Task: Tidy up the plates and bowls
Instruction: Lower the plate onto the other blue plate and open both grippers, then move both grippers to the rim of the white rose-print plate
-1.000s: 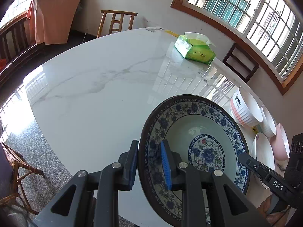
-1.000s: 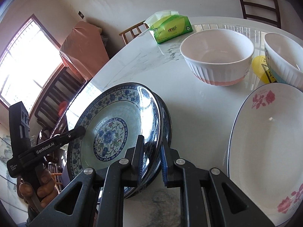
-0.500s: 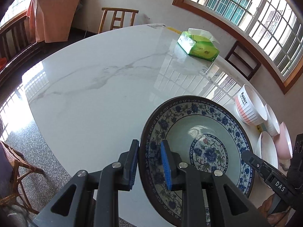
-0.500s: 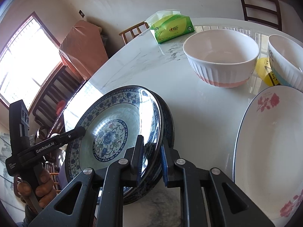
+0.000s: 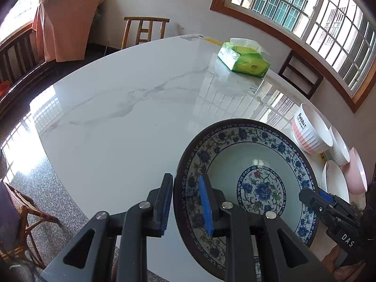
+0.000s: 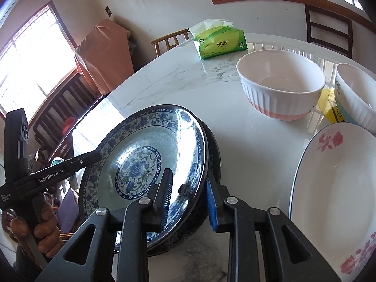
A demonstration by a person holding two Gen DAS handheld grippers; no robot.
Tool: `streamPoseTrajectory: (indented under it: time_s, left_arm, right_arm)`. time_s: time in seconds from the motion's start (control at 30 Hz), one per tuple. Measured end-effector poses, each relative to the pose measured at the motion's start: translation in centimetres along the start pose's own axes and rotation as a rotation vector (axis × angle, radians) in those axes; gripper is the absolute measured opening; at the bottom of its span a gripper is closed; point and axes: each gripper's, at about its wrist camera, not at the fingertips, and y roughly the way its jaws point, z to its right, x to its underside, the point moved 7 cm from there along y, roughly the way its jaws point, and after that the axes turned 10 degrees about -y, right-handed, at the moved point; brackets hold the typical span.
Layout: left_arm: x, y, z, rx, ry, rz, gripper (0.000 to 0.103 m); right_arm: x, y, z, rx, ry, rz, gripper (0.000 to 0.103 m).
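Blue-patterned plate [image 6: 150, 164] tilts face-left on its twin, both tools gripping.

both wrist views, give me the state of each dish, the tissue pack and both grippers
top blue-and-white floral plate: tilted, rim between both grippers' fingers
lower blue-and-white plate: under it, on the white marble table
left gripper: shut on top plate's rim
right gripper: shut on top plate's rim
white bowl with pink base: upright, empty
white bowl with blue base: upright, contents hidden
white rose-print plate: flat, empty
green tissue pack: open, tissue sticking out
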Motion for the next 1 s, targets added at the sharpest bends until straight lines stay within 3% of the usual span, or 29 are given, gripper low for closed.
streamPoseTrajectory:
  time_s: [0.23, 0.3, 0.47, 0.7, 0.8, 0.9, 1.0]
  left_arm:
    - [0.3, 0.3, -0.2, -0.002, -0.004, -0.015, 0.025]
    - [0.3, 0.3, -0.2, -0.003, 0.000, -0.012, 0.025]
    - [0.3, -1.1, 0.1, 0.023, -0.022, 0.005, 0.025]
    - [2.2, -4.6, 4.2, 0.097, 0.052, 0.061, 0.025]
    - [3.7, -5.6, 7.5, 0.104, 0.140, 0.114, 0.027]
    - [5.6, -6.3, 11.5, 0.150, 0.245, 0.153, 0.027]
    - [7.3, -6.1, 15.2, 0.180, 0.317, 0.132, 0.035]
  right_arm:
    - [-0.4, 0.0, -1.2, 0.088, -0.121, 0.008, 0.046]
    - [-0.6, -0.1, -1.7, 0.147, -0.178, 0.020, 0.064]
    - [-0.8, -1.1, -2.5, 0.243, -0.276, 0.056, 0.065]
    - [0.9, -7.3, 0.6, 0.228, -0.115, 0.209, 0.065]
    - [2.7, -11.3, 3.5, 0.302, -0.067, 0.306, 0.065]
    - [4.6, -15.0, 7.4, 0.445, -0.018, 0.396, 0.065]
    - [6.6, -17.1, 11.9, 0.549, 0.052, 0.392, 0.065]
